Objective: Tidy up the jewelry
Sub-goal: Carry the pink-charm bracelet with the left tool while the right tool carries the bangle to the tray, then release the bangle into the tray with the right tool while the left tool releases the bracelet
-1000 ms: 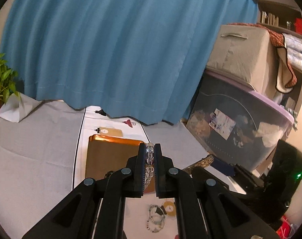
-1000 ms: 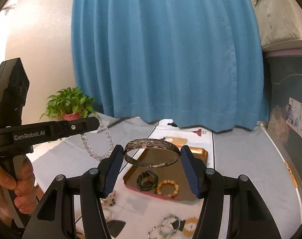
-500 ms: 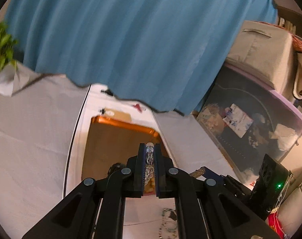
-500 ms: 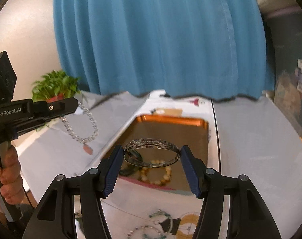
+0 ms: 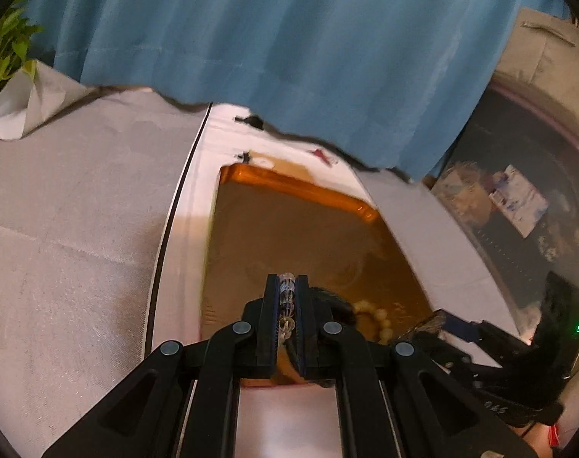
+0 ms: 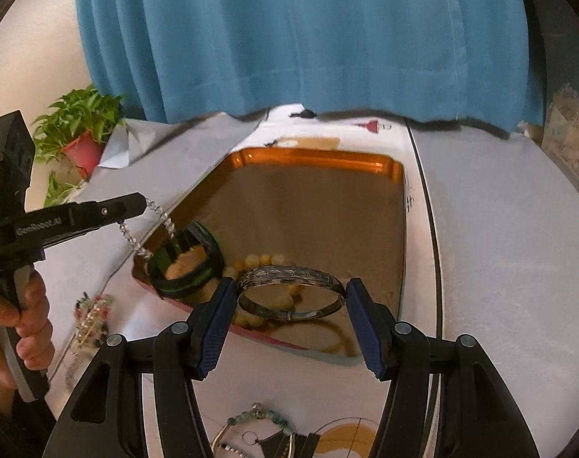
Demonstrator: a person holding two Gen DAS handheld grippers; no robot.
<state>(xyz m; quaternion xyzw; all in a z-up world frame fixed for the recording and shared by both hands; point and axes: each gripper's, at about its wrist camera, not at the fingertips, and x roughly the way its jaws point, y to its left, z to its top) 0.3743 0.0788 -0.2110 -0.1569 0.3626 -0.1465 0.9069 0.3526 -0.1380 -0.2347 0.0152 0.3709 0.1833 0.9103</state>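
Both grippers have dropped toward the shallow copper-coloured tray. The left gripper, clamped on a clear-bead bracelet, dangles it at the tray's 8 o'clock corner; the right gripper, half-spread, pinches an engraved silver bangle seemingly over the near edge, ready for release

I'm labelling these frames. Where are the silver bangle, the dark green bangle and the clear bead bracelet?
silver bangle [image 6: 289, 275]: right wrist view, on its engraved upper band.
dark green bangle [image 6: 213, 253]: right wrist view, on its right rim, in the tray.
clear bead bracelet [image 5: 287, 297]: left wrist view, on beads pinched between the claw's fingers.
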